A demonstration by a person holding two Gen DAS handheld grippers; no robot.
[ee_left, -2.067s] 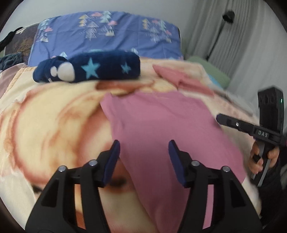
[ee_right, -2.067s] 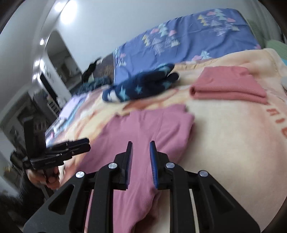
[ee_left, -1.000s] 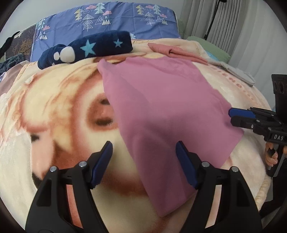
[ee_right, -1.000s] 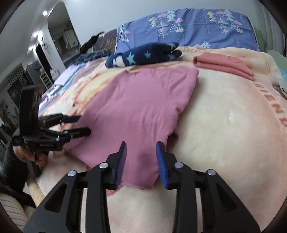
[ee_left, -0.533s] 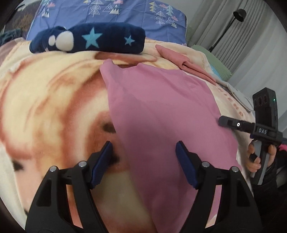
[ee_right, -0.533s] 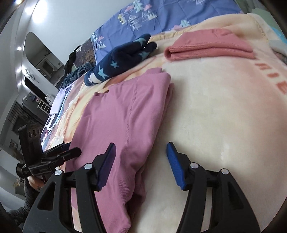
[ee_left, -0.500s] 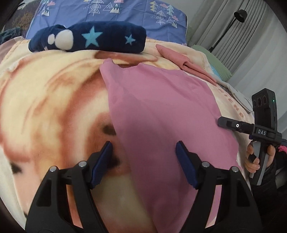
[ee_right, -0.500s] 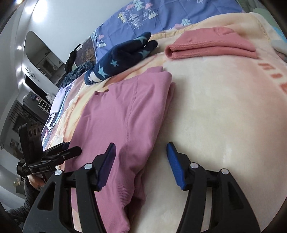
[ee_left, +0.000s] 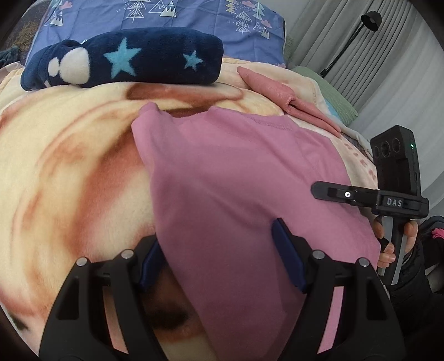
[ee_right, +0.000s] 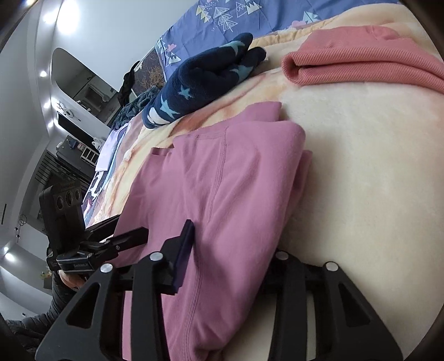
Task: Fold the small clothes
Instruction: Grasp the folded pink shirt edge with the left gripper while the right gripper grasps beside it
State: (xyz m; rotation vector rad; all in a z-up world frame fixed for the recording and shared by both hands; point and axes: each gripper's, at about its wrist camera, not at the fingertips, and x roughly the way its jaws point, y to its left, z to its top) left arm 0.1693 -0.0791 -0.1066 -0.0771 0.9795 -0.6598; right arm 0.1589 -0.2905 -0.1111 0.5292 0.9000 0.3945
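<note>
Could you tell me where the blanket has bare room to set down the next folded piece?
Bare blanket lies wide on the right of the pink shirt, below the folded coral garment. Another bare patch lies left of the shirt, below the navy star fleece. It is crowded along the far edge, where fleece and coral garment sit before the blue pillow.

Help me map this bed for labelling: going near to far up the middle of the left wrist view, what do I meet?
left gripper → pink garment → cream blanket → navy star plush → blue tree-print pillow
</note>
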